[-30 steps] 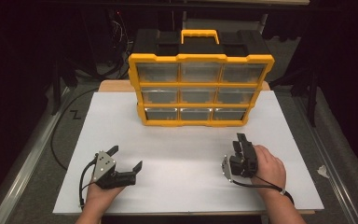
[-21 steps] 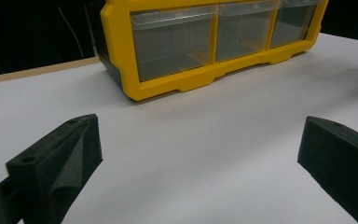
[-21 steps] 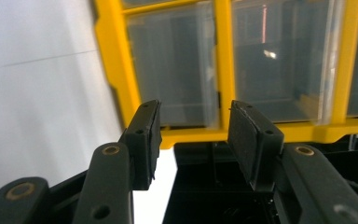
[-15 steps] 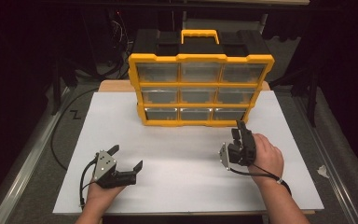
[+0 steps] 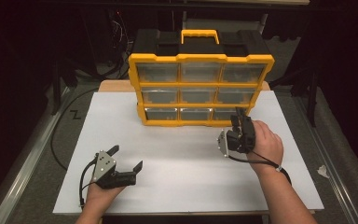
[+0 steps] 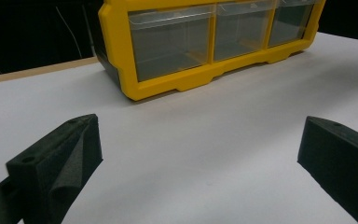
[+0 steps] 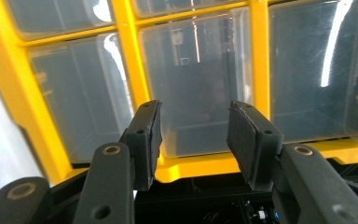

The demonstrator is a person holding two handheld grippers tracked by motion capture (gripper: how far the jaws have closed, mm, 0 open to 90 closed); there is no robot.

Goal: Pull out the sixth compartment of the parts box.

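A yellow and black organizer (image 5: 200,88) with nine clear drawers stands at the back of the white board (image 5: 191,154). My right gripper (image 5: 238,117) is held off the board, turned on its side, close in front of the bottom right drawer (image 5: 228,113). In the right gripper view its jaws stand partly apart with nothing between the pads (image 7: 249,140), and a clear drawer front (image 7: 200,88) lies just beyond them. My left gripper (image 5: 127,157) rests low at the front left, wide open and holding nothing. The left gripper view looks across bare board at the organizer (image 6: 205,42).
A black cable (image 5: 60,140) runs along the floor to the left of the board. A small crumpled white scrap (image 5: 323,171) lies on the floor at the right. A wooden edge (image 5: 114,85) shows behind the board.
My right hand has lifted and moved forward from the board's right side to the organizer's lower right drawer. Its jaw gap looks unchanged. The left gripper has stayed where it was.
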